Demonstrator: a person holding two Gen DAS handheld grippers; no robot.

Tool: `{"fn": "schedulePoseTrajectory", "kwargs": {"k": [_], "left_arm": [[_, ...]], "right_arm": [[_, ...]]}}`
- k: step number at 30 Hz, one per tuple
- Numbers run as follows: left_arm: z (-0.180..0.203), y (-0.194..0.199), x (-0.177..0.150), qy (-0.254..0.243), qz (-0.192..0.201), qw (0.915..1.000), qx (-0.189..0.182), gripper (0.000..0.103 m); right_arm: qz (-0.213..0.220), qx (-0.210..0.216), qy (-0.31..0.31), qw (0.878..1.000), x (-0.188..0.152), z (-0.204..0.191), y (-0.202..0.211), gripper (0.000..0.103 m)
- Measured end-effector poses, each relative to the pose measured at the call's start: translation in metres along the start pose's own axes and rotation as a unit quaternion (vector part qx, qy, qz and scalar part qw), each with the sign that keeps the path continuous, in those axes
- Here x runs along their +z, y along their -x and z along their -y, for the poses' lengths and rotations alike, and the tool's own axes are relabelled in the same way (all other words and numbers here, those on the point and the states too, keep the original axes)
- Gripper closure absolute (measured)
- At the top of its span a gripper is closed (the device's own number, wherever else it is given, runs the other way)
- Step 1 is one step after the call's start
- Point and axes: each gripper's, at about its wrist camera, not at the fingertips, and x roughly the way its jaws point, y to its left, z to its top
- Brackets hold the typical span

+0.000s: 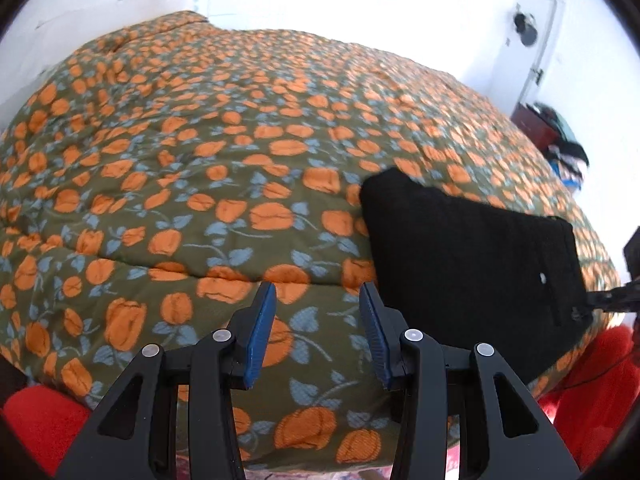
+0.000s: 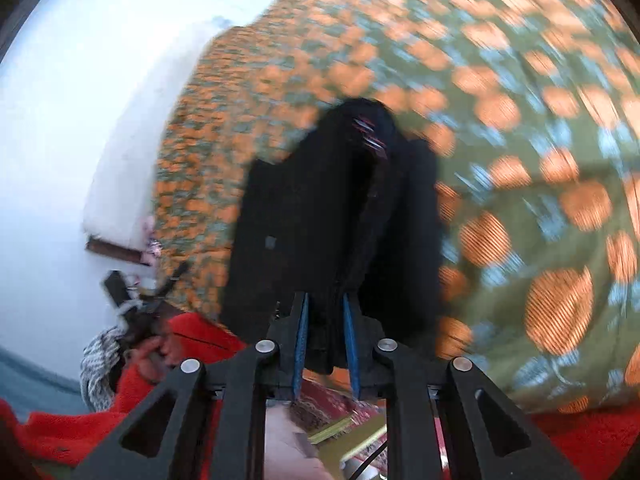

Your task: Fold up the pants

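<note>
The black pants lie as a folded slab on the right side of the flowered bedspread. My left gripper hovers open over bare bedspread just left of the pants, with nothing between its blue pads. In the right wrist view, which is blurred, my right gripper is shut on the near edge of the pants, and the cloth hangs bunched between the pads. The right gripper's black fingers reach in from the right edge of the left wrist view, at the pants' corner.
The bedspread covers the whole bed, whose near edge drops off just below both grippers. A person's red sleeves flank the grippers. White walls, a door and a pile of things stand beyond the far right corner.
</note>
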Motion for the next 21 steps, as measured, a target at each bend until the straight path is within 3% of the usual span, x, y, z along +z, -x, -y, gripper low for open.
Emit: {"fn": "schedulePoseTrajectory", "kwargs": {"k": [3, 5, 9, 12, 15, 17, 19, 21], "left_arm": [[0.013, -0.004, -0.004, -0.028, -0.014, 0.9995, 0.003, 0.059], [0.019, -0.005, -0.006, -0.04, -0.017, 0.999, 0.007, 0.059], [0.026, -0.009, -0.008, -0.047, -0.023, 0.9986, 0.007, 0.059], [0.033, -0.014, -0.009, -0.058, -0.034, 0.9977, 0.01, 0.059], [0.04, -0.017, -0.011, -0.07, -0.041, 0.9965, 0.017, 0.059], [0.042, -0.017, -0.012, -0.074, -0.045, 0.996, 0.022, 0.059], [0.041, -0.015, -0.013, -0.073, -0.046, 0.996, 0.024, 0.059], [0.04, -0.011, -0.014, -0.071, -0.043, 0.9962, 0.026, 0.057]], "right_arm": [[-0.001, -0.001, -0.013, 1.0, -0.002, 0.021, 0.0, 0.087], [0.004, -0.008, -0.002, 1.0, 0.003, 0.011, 0.004, 0.082], [0.046, -0.104, 0.105, 0.988, 0.023, -0.04, 0.027, 0.081], [0.066, -0.113, 0.178, 0.975, 0.037, -0.082, 0.032, 0.08], [0.073, -0.099, 0.216, 0.968, 0.054, -0.111, 0.012, 0.071], [0.063, -0.093, 0.209, 0.972, 0.067, -0.103, -0.015, 0.069], [0.04, -0.15, 0.2, 0.968, 0.07, -0.085, -0.043, 0.073], [0.018, -0.181, 0.178, 0.967, 0.069, -0.059, -0.062, 0.082]]}}
